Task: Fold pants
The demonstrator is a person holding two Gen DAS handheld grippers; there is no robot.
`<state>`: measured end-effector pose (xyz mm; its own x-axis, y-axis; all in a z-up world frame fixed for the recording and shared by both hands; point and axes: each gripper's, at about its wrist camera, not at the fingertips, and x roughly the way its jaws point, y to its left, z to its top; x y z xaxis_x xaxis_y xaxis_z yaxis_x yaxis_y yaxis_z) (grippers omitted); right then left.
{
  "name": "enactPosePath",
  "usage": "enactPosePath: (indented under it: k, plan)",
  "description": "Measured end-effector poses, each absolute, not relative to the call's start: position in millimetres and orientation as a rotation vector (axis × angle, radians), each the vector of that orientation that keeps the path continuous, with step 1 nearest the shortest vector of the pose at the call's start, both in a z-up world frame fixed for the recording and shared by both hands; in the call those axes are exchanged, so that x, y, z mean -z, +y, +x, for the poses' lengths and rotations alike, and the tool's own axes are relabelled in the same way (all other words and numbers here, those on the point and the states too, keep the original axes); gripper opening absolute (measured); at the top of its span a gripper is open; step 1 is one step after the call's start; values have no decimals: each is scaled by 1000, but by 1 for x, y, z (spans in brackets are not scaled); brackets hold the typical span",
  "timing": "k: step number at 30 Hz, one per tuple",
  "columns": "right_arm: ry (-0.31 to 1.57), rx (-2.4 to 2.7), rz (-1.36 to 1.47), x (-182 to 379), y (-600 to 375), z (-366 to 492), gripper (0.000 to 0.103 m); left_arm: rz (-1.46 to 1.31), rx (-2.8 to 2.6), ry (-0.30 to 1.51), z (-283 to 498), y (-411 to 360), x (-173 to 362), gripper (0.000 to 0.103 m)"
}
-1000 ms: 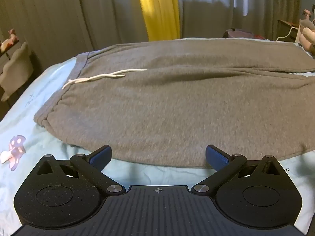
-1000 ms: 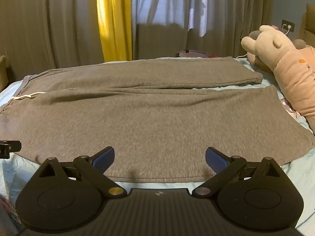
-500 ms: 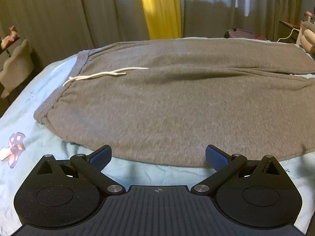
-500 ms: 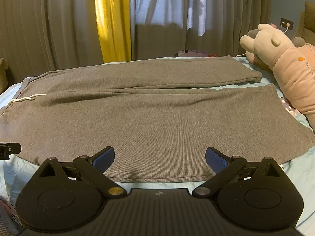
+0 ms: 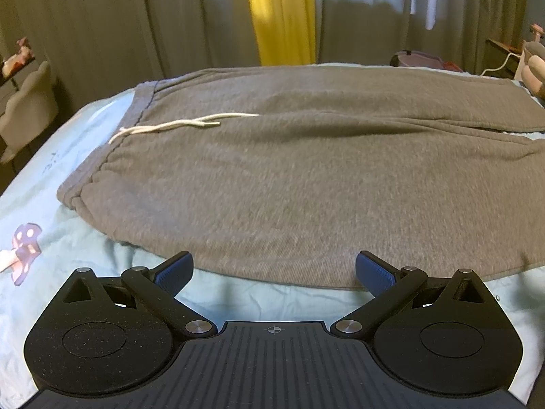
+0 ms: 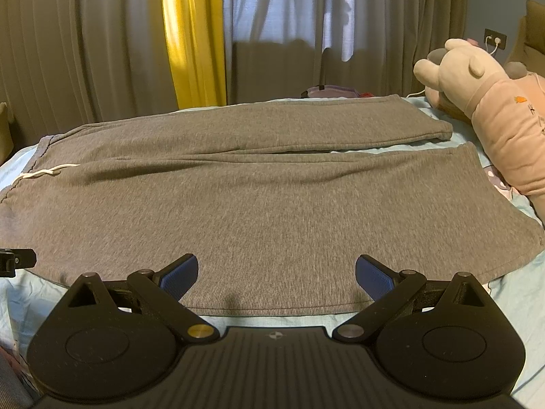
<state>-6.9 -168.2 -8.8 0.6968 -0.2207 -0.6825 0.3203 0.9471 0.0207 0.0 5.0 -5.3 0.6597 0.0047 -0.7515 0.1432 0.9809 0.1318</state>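
Grey sweatpants (image 5: 289,177) lie flat across a light blue bed, waistband at the left with a white drawstring (image 5: 177,124), both legs running to the right (image 6: 272,204). My left gripper (image 5: 274,269) is open and empty, just above the near edge of the pants by the waist end. My right gripper (image 6: 276,272) is open and empty over the near edge of the near leg. A part of the left gripper (image 6: 15,260) shows at the left edge of the right wrist view.
A pink plush toy (image 6: 494,116) lies on the bed at the right, beside the leg cuffs. Curtains, one yellow (image 6: 194,41), hang behind the bed. The light blue sheet (image 5: 51,156) has a mushroom print (image 5: 24,248) at the left. A chair (image 5: 27,109) stands at the far left.
Both grippers have edged slightly forward and to the left along the near edge of the pants. The pants have not moved and both jaws stay open.
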Motion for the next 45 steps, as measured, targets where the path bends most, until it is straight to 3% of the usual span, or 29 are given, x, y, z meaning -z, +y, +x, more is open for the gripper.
enactPosePath:
  k: [45]
  plan:
    - [738,307,158,9,-172,-9,99,156,74,864,2,10,4,103]
